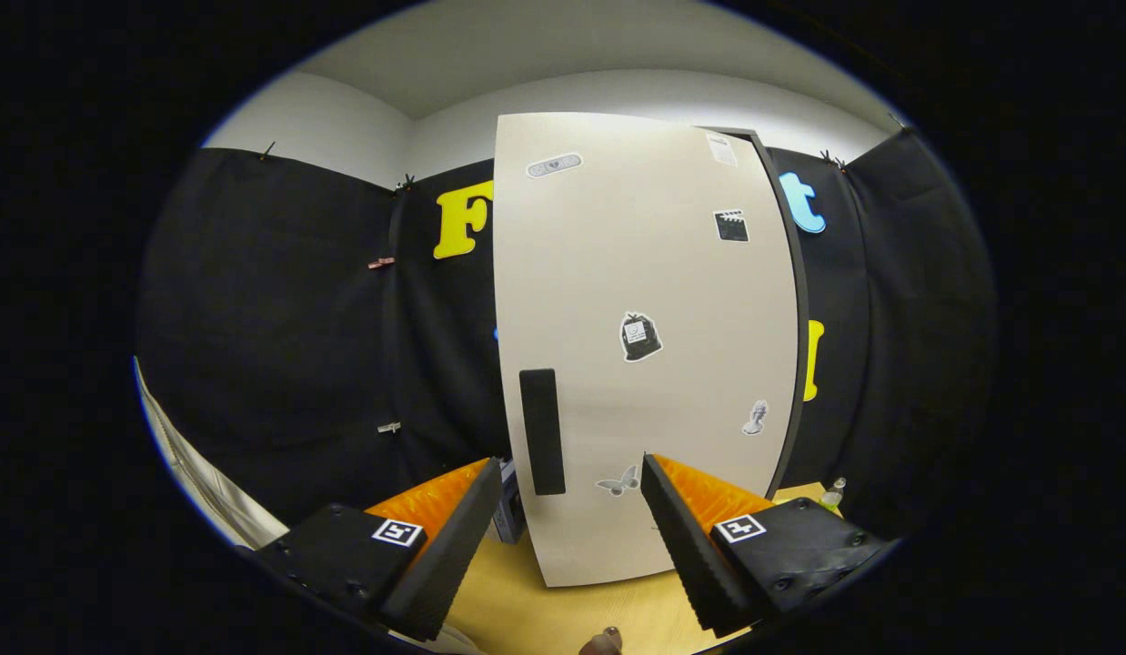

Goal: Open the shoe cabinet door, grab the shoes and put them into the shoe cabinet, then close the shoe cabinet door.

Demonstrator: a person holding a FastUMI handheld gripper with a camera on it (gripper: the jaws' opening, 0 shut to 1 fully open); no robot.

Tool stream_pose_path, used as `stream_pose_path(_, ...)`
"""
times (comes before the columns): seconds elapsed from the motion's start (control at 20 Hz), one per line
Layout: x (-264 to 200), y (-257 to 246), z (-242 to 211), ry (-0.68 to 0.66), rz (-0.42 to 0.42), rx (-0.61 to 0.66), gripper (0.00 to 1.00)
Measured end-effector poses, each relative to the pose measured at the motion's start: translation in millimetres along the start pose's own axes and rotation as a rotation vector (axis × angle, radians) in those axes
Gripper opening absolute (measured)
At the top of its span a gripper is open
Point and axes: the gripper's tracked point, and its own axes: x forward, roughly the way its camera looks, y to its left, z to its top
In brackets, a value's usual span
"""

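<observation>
The shoe cabinet (786, 273) stands upright ahead of me on a light wooden table (563, 609). Its pale beige door (645, 346) faces me and lies flat against the dark cabinet frame, with several small stickers on it. A black vertical handle (541, 430) sits near the door's left edge, low down. My gripper (572, 482) is open, its fingers spread wide just short of the door's lower part, and the handle sits just ahead of the left finger (454, 537). Nothing is between the fingers. A small brown thing (602, 642) peeks in below the fingers; I cannot tell what it is.
Black cloth walls enclose the booth on both sides and behind the cabinet. A small dark box (507, 514) stands by the cabinet's lower left corner, partly behind my left finger. A small bottle (833, 494) stands on the table at the cabinet's right. A white sheet (204, 482) hangs at the far left.
</observation>
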Motion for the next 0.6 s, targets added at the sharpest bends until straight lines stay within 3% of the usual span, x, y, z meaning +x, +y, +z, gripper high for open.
stream_pose_path(0.6,-1.8,-2.1,2.1,-0.005,-0.023,-0.012,1.00)
